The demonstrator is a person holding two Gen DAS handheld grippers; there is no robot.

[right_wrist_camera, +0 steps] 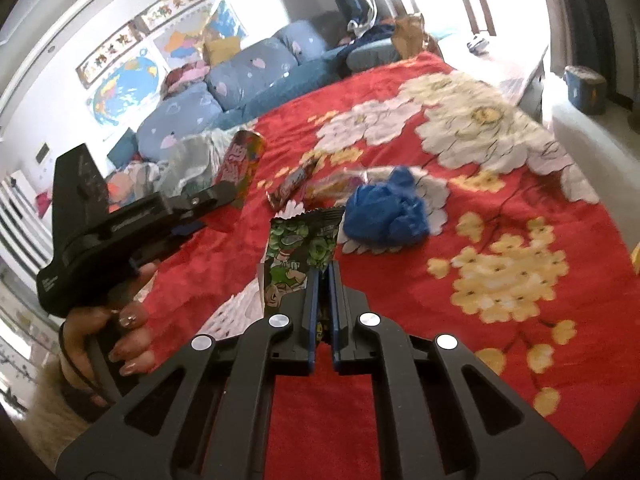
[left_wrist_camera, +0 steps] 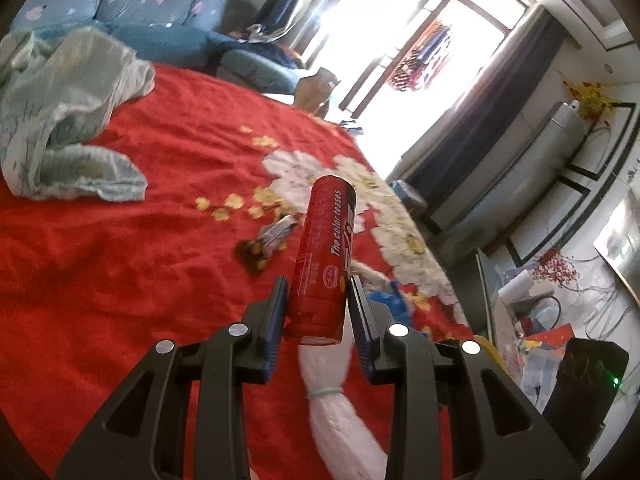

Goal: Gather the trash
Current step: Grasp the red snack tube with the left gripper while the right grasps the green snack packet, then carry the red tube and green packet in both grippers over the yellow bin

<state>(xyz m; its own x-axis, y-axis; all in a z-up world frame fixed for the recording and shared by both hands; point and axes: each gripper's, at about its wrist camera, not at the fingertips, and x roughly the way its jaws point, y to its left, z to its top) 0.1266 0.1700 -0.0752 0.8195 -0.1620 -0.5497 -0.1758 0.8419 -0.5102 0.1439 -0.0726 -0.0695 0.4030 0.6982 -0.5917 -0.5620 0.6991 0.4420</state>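
Left wrist view: left gripper (left_wrist_camera: 318,300) clamps the red tube can (left_wrist_camera: 325,256) at frame centre — rigid, light, slick label, so hold low on the body. Right gripper (right_wrist_camera: 322,276) pinches the green snack wrapper (right_wrist_camera: 300,252), centre frame — flimsy, crinkly; grip its edge. Blue bag (right_wrist_camera: 386,214) lies beyond on the red blanket (right_wrist_camera: 440,340).

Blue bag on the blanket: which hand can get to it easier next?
Probably the right. The blue bag lies just ahead of the right gripper, which pinches a green wrapper. The left gripper sits farther off to the side, its jaws shut on a red can.
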